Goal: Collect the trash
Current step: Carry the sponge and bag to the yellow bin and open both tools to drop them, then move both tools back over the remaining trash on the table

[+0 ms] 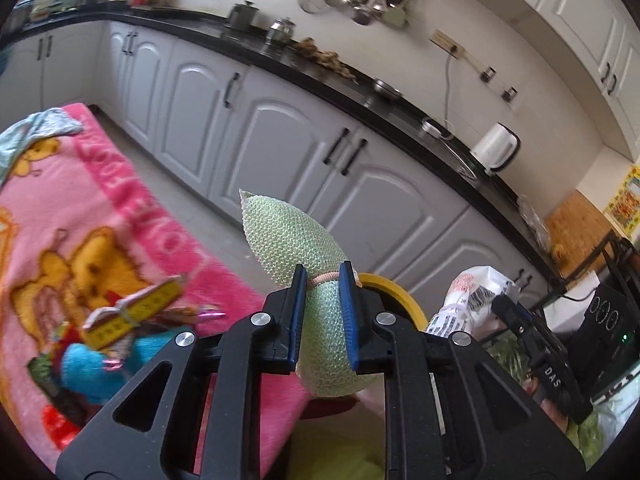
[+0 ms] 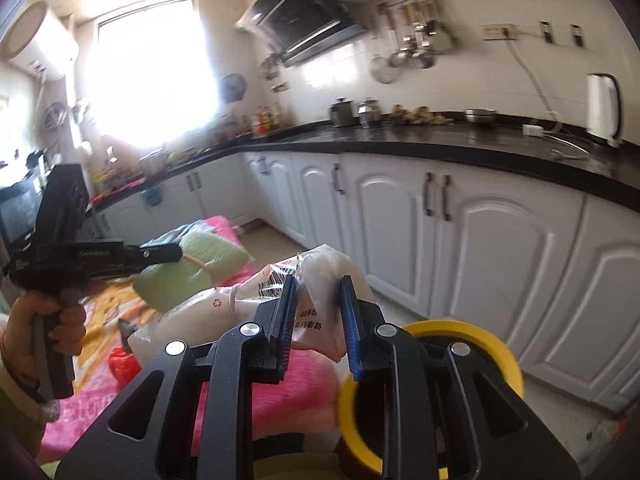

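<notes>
Green foam-mesh sleeve (image 1: 298, 256), the fruit-netting kind, sits pinched in the left gripper (image 1: 323, 292); the blue pads (image 1: 298, 312) squeeze it at a waist tied with a pale rubber band (image 1: 323, 278). Its tip points to 11 o'clock, and the bulged lower end hangs below the jaws at 6 o'clock. Judgement: very light, soft, springy, not fragile; the banded waist is the best place to hold, since the mesh compresses and could slip out elsewhere. Yellow bin rim (image 1: 394, 290) shows just behind the fingers at 3 o'clock. White printed plastic bag (image 1: 466, 300) lies further toward 3 o'clock, held by the right gripper (image 1: 516, 312), though its jaws are hard to read from here. Pink cartoon blanket (image 1: 72, 208) covers 9 o'clock, with loose wrappers (image 1: 132, 312) on it at 8 o'clock, likely more trash.

Right wrist view: the right gripper (image 2: 318, 300) pinches the white plastic bag (image 2: 320, 280) between its pads, jaws partly closed on crumpled film. Judgement: light, limp, slippery; a bunched fold is the safest grip point. The bag trails toward 9 o'clock, where a recycling mark shows. Yellow bin rim (image 2: 460, 332) sits at 4 o'clock, just beside and below the fingers, open mouth dark. The left gripper (image 2: 160, 256) is at 9 o'clock, a hand (image 2: 52, 320) on its handle, green mesh sleeve (image 2: 188, 272) at its tip. Both pieces look close to the bin; a drop seems next.
</notes>
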Motion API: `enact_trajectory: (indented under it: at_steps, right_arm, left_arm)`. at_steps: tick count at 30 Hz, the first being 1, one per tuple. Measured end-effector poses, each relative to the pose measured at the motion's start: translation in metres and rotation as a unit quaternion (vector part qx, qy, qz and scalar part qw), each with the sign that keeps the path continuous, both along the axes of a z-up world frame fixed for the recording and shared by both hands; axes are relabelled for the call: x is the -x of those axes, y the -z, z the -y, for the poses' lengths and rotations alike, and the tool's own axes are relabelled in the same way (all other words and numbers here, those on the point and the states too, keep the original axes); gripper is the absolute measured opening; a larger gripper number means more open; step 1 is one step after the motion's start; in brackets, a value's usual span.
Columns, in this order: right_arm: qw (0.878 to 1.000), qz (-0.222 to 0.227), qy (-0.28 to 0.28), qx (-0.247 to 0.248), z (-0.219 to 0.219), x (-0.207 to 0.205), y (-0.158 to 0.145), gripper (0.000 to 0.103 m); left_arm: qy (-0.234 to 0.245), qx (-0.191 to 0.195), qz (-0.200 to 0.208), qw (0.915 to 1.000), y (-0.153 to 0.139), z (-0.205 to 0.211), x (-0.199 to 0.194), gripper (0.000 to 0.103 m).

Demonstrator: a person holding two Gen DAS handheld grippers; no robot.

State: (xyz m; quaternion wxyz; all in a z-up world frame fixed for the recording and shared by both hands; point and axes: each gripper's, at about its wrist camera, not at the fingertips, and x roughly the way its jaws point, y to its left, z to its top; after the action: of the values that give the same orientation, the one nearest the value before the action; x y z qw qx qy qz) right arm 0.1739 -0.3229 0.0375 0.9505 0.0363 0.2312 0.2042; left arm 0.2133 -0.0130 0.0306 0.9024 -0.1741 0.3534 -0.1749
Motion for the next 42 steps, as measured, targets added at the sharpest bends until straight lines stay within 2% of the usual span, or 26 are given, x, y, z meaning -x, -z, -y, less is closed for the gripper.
enact_trajectory:
  at_steps: [5,11,13,15,18,22,23,25,29,31,33,40,42]
  right_arm:
    - [0.999,0.004,0.047,-0.005,0.042,0.005,0.001,0.021]
    - [0.994,0.012,0.101,0.035,0.071,0.009,0.003,0.021]
    - [0.992,0.005,0.117,0.046,0.081,0.008,0.01,0.021]
    - [0.991,-0.004,0.127,0.051,0.088,0.004,0.017,0.022]
    - [0.989,-0.019,0.14,0.053,0.095,-0.003,0.029,0.023]
    - [0.986,-0.033,0.153,0.057,0.096,-0.008,0.044,0.032]
    - [0.985,-0.035,0.158,0.058,0.096,-0.01,0.048,0.043]
    - [0.984,-0.041,0.163,0.063,0.095,-0.013,0.054,0.053]
    - [0.985,-0.058,0.151,0.053,0.09,-0.017,0.062,0.053]
    - [0.986,-0.058,0.147,0.056,0.085,-0.018,0.062,0.053]
    - [0.987,-0.057,0.138,0.062,0.078,-0.018,0.062,0.054]
    - [0.991,-0.048,0.111,0.057,0.059,-0.011,0.053,0.062]
    - [0.992,-0.044,0.103,0.054,0.054,-0.01,0.05,0.064]
  left_arm:
    - [0.033,-0.002,-0.001,0.9995,0.005,0.044,-0.011,0.01]
    - [0.077,-0.004,-0.011,0.997,0.021,0.101,-0.028,0.009]
    - [0.093,-0.007,-0.017,0.9955,0.029,0.121,-0.034,0.008]
    - [0.105,-0.008,-0.022,0.9942,0.036,0.135,-0.038,0.002]
    - [0.122,-0.018,-0.032,0.9919,0.047,0.154,-0.043,0.002]
    - [0.123,-0.019,-0.052,0.9909,0.066,0.162,-0.049,0.002]
    - [0.122,-0.021,-0.055,0.9908,0.071,0.161,-0.05,0.002]
    - [0.118,-0.024,-0.059,0.991,0.076,0.158,-0.049,0.002]
    - [0.102,-0.032,-0.06,0.9925,0.08,0.146,-0.047,0.019]
    - [0.091,-0.035,-0.057,0.9935,0.08,0.138,-0.044,0.025]
    - [0.079,-0.042,-0.051,0.9947,0.078,0.129,-0.04,0.038]
    - [0.042,-0.052,-0.031,0.9973,0.064,0.096,-0.025,0.063]
    - [0.03,-0.056,-0.024,0.9977,0.059,0.086,-0.019,0.076]
